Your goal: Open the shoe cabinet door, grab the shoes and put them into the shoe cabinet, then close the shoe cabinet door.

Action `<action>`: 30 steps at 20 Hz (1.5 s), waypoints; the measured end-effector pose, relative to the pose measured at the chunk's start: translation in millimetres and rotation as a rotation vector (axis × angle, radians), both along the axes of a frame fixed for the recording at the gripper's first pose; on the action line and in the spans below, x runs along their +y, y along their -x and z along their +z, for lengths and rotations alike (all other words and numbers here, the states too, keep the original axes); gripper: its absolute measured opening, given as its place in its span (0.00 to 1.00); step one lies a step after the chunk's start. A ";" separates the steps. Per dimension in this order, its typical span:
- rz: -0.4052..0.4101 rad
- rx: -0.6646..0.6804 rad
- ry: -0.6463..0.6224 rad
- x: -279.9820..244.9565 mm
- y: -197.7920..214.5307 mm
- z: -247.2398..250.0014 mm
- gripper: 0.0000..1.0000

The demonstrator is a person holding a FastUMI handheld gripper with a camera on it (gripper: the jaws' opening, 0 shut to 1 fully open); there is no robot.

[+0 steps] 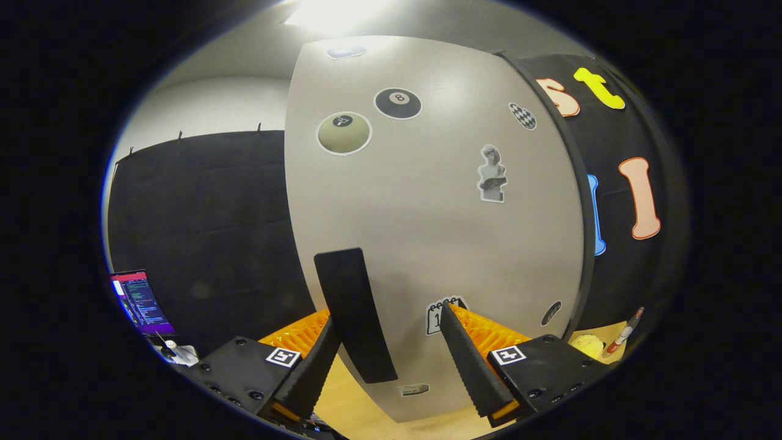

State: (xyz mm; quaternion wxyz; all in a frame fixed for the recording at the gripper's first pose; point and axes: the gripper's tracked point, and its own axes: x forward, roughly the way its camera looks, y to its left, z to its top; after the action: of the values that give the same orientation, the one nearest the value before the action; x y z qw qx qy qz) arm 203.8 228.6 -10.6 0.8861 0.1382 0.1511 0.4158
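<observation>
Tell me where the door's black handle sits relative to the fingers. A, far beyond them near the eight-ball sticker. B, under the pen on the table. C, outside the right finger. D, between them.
D: the black handle on the door lies between the open fingers, close against the left one, with neither finger clearly pressing on it.

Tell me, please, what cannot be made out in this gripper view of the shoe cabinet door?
- Cabinet interior: hidden behind the grey sticker-covered shoe cabinet door.
- Grip: the black ridged gripper is open around the black flat door handle; contact cannot be told.
- Calendar sticker: partly covered by a finger.
- Yellow object beside the red-tipped pen: too small.
</observation>
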 end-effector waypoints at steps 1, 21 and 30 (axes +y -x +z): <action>-0.001 0.003 -0.001 7.9 -6.3 -1.8 0.98; -0.274 -0.100 -0.004 2.8 5.9 20.3 0.99; -0.511 -0.208 0.125 -192.2 92.3 45.9 0.98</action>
State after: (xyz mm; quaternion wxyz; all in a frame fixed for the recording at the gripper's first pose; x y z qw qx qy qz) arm 111.5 36.4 35.3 0.9798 0.0738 0.0450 0.1805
